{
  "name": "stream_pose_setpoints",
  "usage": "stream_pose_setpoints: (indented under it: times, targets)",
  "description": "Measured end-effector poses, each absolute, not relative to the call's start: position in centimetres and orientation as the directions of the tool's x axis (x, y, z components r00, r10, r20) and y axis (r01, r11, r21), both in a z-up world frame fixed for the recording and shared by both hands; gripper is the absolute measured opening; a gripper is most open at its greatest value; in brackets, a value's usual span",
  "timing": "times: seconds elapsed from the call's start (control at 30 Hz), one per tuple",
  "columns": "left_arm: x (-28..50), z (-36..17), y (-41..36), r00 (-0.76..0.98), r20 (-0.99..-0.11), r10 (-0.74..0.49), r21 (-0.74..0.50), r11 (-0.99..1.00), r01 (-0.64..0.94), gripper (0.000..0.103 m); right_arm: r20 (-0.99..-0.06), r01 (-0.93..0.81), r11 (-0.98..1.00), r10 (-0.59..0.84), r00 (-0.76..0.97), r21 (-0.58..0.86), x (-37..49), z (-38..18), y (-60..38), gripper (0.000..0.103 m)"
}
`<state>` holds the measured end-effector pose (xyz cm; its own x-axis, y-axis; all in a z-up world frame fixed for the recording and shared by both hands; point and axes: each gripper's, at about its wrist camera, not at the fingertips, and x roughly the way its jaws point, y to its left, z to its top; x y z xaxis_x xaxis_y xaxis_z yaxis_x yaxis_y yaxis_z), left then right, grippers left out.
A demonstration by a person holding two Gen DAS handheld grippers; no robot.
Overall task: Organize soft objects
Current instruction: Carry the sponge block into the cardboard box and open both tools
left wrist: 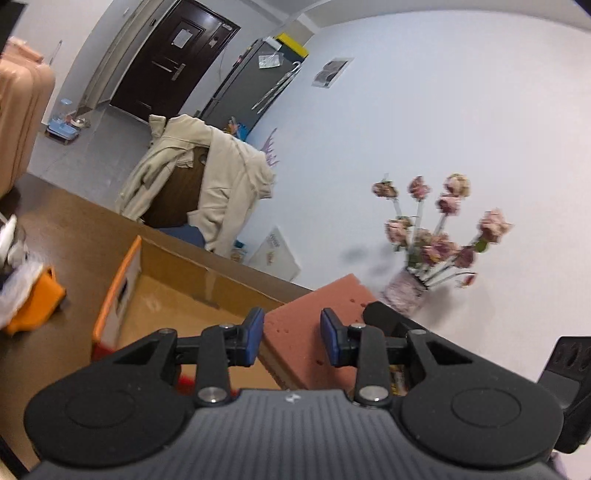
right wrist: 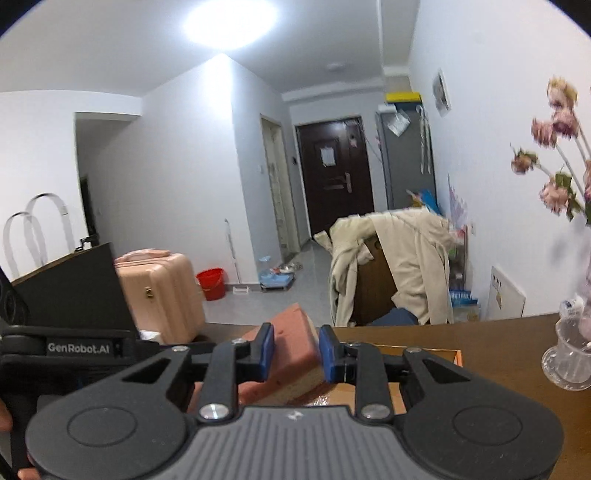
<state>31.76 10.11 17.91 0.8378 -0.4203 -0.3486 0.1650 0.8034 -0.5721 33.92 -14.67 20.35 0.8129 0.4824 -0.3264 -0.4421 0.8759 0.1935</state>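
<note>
Brown wooden table (right wrist: 498, 354) in white-walled room, dark door (right wrist: 334, 173) beyond.

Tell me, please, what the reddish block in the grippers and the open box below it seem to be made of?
Reddish block: probably foam or sponge, matte, with a pitted top and a paler lower layer. Open box: corrugated cardboard, plain brown walls with orange printed outside; shiny streaks inside look like tape, though that is uncertain.

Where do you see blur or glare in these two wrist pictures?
Left wrist view: the dried flowers and their vase are smeared by motion blur; room lines bow from fisheye distortion. Right wrist view: the ceiling light blows out white; the flowers at the right edge are blurred.
</note>
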Motion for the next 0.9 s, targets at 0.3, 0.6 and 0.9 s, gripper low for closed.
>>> stream_pose_setpoints:
  times: [0.3,0.6,0.9]
  targets:
    - [45.4,13.4,12.4,0.81,-0.471,-0.349,-0.56,0.828,0.031,0.034,-0.455,-0.34,0.894,0.443,0.772,0.292,46.9,14.1,-11.1,0.026]
    - [56.0,5.9,13.8,0.779,-0.595,-0.201,-0.454,0.883,-0.119,0.047,-0.681,-0.189,0.893,0.436,0.588,0.409,59.0,2.7,-7.4,0.028]
    - [51.3,10.5,11.7,0.841,-0.509,-0.185,-0.322,0.947,0.014,0.078,-0.638,-0.222,0.886,0.449,0.626,0.407,57.8,5.1,-8.1,0.031]
